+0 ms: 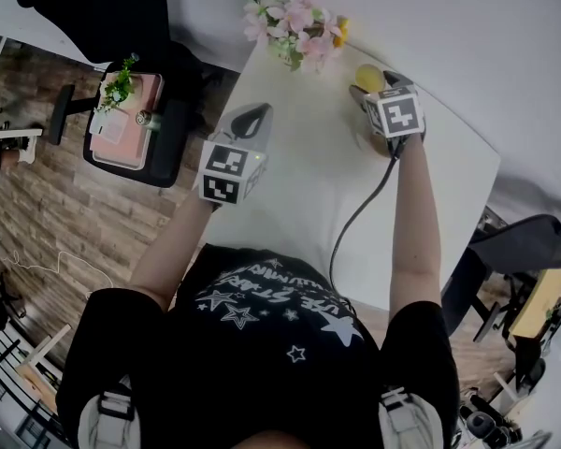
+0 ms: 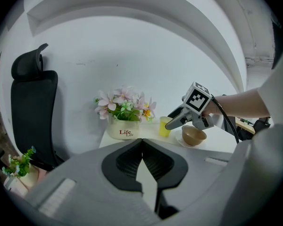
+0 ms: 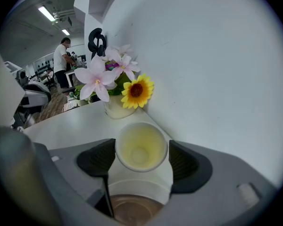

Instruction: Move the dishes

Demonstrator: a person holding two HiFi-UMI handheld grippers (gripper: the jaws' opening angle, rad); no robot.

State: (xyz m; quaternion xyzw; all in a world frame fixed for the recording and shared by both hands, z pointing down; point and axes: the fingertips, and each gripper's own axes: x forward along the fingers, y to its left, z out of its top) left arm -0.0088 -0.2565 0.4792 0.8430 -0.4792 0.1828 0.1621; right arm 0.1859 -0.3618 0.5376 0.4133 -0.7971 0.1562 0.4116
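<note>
Table: we stand at a white table (image 1: pixel 299 195) that fills the middle of the head view and runs up to a white wall.
Left tool: the left gripper (image 2: pixel 142 149) hangs over the left part of the table, left of centre in the head view. Its jaws are pressed together with nothing between them.
Right tool: the right gripper (image 3: pixel 141 145) is at the far right end of the table, upper right of centre in the head view. Its jaws are spread wide.
Cup: the yellow cup (image 2: pixel 164 126) stands upright and empty, just right of the flower pot. In the right gripper view its rim fills the gap between the two black pads (image 3: pixel 188 166). We cannot tell whether the pads touch it.
Bowl: the brown bowl (image 2: pixel 194 135) sits on a white saucer (image 2: pixel 181 140), just right of the cup and below the right gripper's body. In the right gripper view it shows at the bottom edge, on the near side of the cup.
Flower pot: a cream pot (image 2: pixel 125 132) printed "Life" holds pink flowers (image 2: pixel 125 105) and one yellow one, at the table's far corner against the wall.
Cable: a grey cable (image 1: pixel 355 218) runs from the right gripper back along the table towards us.
Chair: a black office chair (image 2: pixel 33 107) stands at the left of the left gripper view, beside the table.
Background: a person (image 3: pixel 63 55) stands far off in the upper left of the right gripper view.
</note>
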